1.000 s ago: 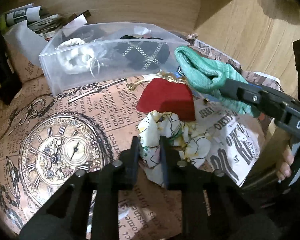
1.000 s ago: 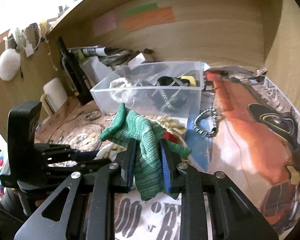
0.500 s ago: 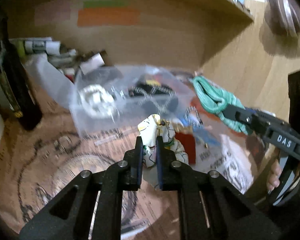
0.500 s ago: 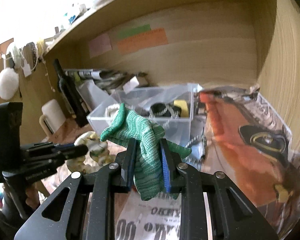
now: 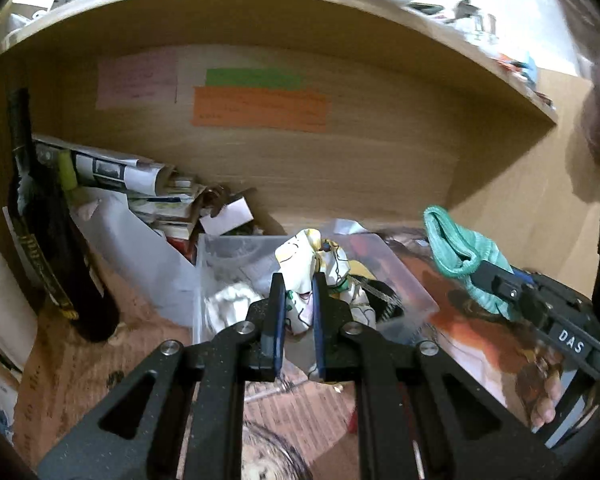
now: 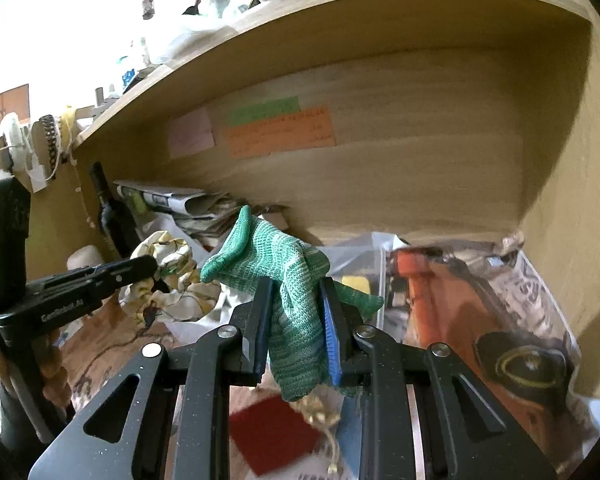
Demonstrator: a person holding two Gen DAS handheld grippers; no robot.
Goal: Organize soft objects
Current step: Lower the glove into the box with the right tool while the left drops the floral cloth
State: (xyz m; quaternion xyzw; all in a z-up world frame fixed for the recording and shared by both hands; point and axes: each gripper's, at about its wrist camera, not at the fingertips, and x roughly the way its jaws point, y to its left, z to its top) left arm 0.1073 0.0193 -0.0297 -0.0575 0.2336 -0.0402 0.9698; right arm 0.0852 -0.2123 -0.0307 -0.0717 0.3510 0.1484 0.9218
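Observation:
My left gripper (image 5: 297,312) is shut on a white floral fabric scrunchie (image 5: 308,260) and holds it in the air in front of the clear plastic box (image 5: 404,280). It also shows in the right wrist view (image 6: 168,280) at the left. My right gripper (image 6: 296,320) is shut on a green knitted sock (image 6: 284,272), also lifted; in the left wrist view the sock (image 5: 456,252) is to the right of the box. The box holds a white scrunchie (image 5: 228,300) and dark items.
A dark bottle (image 5: 48,232) stands at the left with rolled papers (image 5: 112,172) behind it. A red block (image 6: 276,428) and a gold chain (image 6: 320,412) lie on the printed paper below my right gripper. The wooden back wall (image 5: 340,160) and shelf close the space.
Both grippers have risen and tilted up. My left gripper lifted the floral scrunchie off the table to the box's height. The green sock stays clamped in my right gripper.

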